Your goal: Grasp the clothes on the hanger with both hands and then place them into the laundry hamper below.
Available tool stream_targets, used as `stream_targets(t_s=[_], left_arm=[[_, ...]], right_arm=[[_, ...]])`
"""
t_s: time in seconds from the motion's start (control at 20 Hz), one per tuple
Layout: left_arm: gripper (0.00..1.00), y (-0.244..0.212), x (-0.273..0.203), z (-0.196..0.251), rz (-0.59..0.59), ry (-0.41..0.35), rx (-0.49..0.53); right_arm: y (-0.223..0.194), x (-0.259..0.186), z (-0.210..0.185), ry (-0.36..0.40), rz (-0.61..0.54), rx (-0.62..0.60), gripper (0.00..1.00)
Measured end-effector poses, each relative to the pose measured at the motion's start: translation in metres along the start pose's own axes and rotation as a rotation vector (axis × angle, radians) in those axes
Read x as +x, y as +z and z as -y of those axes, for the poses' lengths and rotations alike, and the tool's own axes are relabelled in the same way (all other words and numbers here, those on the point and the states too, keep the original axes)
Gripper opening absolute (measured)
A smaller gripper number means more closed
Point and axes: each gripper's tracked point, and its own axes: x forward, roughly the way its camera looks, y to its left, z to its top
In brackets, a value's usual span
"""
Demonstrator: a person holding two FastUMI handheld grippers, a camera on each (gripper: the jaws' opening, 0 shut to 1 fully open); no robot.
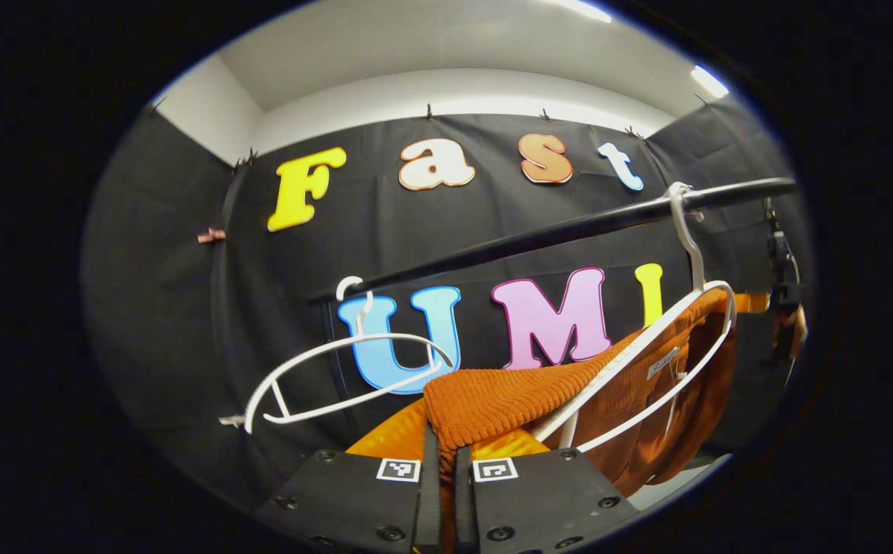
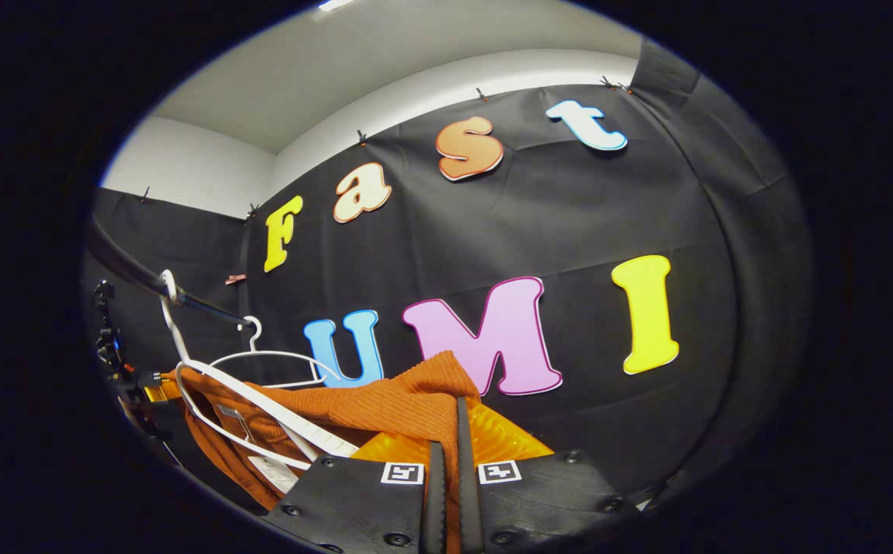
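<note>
An orange knitted garment [image 1: 508, 400] hangs half off a white hanger [image 1: 646, 354] on a black rail [image 1: 569, 227]. My left gripper [image 1: 444, 454] is shut on one shoulder of the knit, pulled clear of the hanger's arm. In the right gripper view the same orange garment [image 2: 384, 408] drapes from the white hanger [image 2: 261, 408], and my right gripper [image 2: 450, 454] is shut on its other shoulder, lifted above the hanger. The far left gripper [image 2: 119, 362] shows small at the left edge there. The hamper is hidden.
A second, bare white hanger [image 1: 338, 377] hangs on the rail to the left of the garment, also seen as a bare hanger [image 2: 269, 358] behind the knit. The other gripper [image 1: 784, 308] sits at the rail's right end. Black cloth wall stands close behind.
</note>
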Motion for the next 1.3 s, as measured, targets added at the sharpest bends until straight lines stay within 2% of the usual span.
stream_targets(t_s=[0.05, 0.1, 0.25, 0.3, 0.4, 0.55, 0.6, 0.65, 0.75, 0.9, 0.95, 1.0, 1.05, 1.3], left_arm=[[0.11, 0.002, 0.002, -0.003, 0.015, -0.026, -0.063], [0.11, 0.004, 0.004, -0.007, 0.028, -0.039, -0.107], [0.11, 0.009, 0.006, -0.005, 0.060, -0.091, -0.114], [0.10, 0.006, 0.006, -0.001, 0.052, -0.123, -0.108], [0.11, 0.001, 0.013, 0.001, -0.004, -0.201, -0.136], [0.11, 0.007, 0.030, -0.010, -0.055, -0.248, -0.175], [0.11, 0.008, 0.038, -0.014, -0.059, -0.253, -0.196], [0.11, 0.006, 0.046, -0.017, -0.070, -0.258, -0.231], [0.11, 0.001, 0.060, -0.020, -0.087, -0.283, -0.304], [0.11, -0.039, 0.072, -0.029, -0.134, -0.234, -0.326], [0.11, -0.055, 0.074, -0.029, -0.155, -0.226, -0.349], [0.11, -0.071, 0.076, -0.026, -0.177, -0.224, -0.384], [0.11, -0.090, 0.074, -0.023, -0.206, -0.220, -0.441], [0.11, -0.178, 0.049, -0.030, -0.334, -0.100, -0.524]], right_arm=[[-0.001, 0.007, -0.001, 0.022, 0.015, 0.036, 0.07], [-0.004, 0.011, -0.003, 0.047, 0.021, 0.077, 0.11], [-0.012, 0.016, 0.000, 0.118, 0.008, 0.248, 0.11], [-0.014, 0.019, 0.000, 0.149, -0.004, 0.315, 0.14], [-0.013, 0.028, -0.001, 0.196, 0.001, 0.400, 0.11], [-0.012, 0.050, -0.003, 0.227, -0.007, 0.362, 0.11], [-0.017, 0.058, -0.003, 0.237, -0.033, 0.357, 0.16], [-0.023, 0.066, -0.006, 0.253, -0.062, 0.364, 0.11], [-0.032, 0.080, -0.009, 0.280, -0.096, 0.370, 0.11], [-0.053, 0.086, -0.006, 0.284, -0.127, 0.396, 0.11], [-0.069, 0.089, -0.001, 0.257, -0.148, 0.381, 0.11], [-0.086, 0.090, 0.005, 0.237, -0.171, 0.367, 0.16], [-0.105, 0.088, 0.009, 0.213, -0.199, 0.348, 0.11], [-0.188, 0.058, 0.011, 0.131, -0.373, 0.248, 0.11]])
